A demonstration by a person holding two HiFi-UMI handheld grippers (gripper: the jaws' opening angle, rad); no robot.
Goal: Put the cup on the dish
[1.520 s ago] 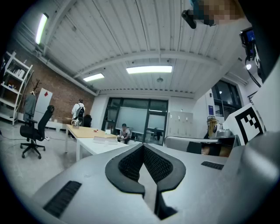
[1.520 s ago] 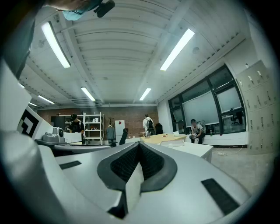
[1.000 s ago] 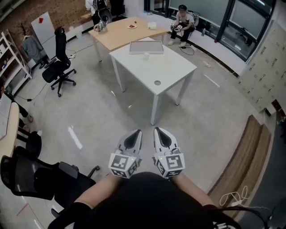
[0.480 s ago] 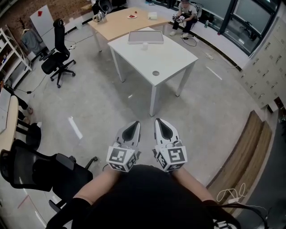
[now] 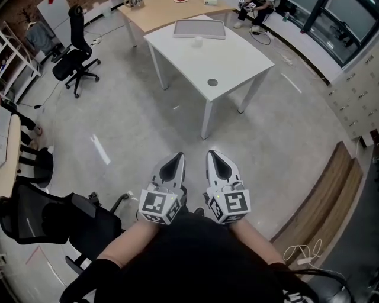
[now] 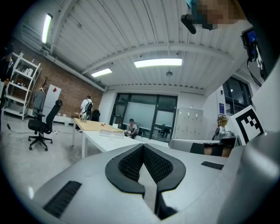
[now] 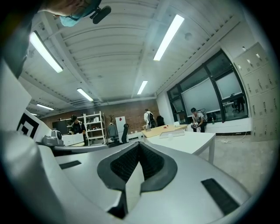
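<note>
A small white cup (image 5: 198,41) stands on the white table (image 5: 237,59) across the floor from me, just in front of a flat grey dish (image 5: 199,28) at the table's far end. Both grippers are held close to my body, well short of the table, pointing toward it. The left gripper (image 5: 174,161) is shut with nothing in it, its pads meeting at the tip (image 6: 143,146). The right gripper (image 5: 214,157) is likewise shut and empty (image 7: 138,144). In the right gripper view the table (image 7: 188,141) and dish (image 7: 171,134) show far off.
A round grommet (image 5: 212,83) sits in the table near its front corner. A wooden table (image 5: 160,9) stands behind it. Office chairs stand at the left (image 5: 74,56) and close by my left side (image 5: 53,219). A wooden bench (image 5: 320,207) runs along the right.
The white table has come nearer and shifted up in the head view as I walk toward it. Both grippers stay shut, side by side in front of me.
</note>
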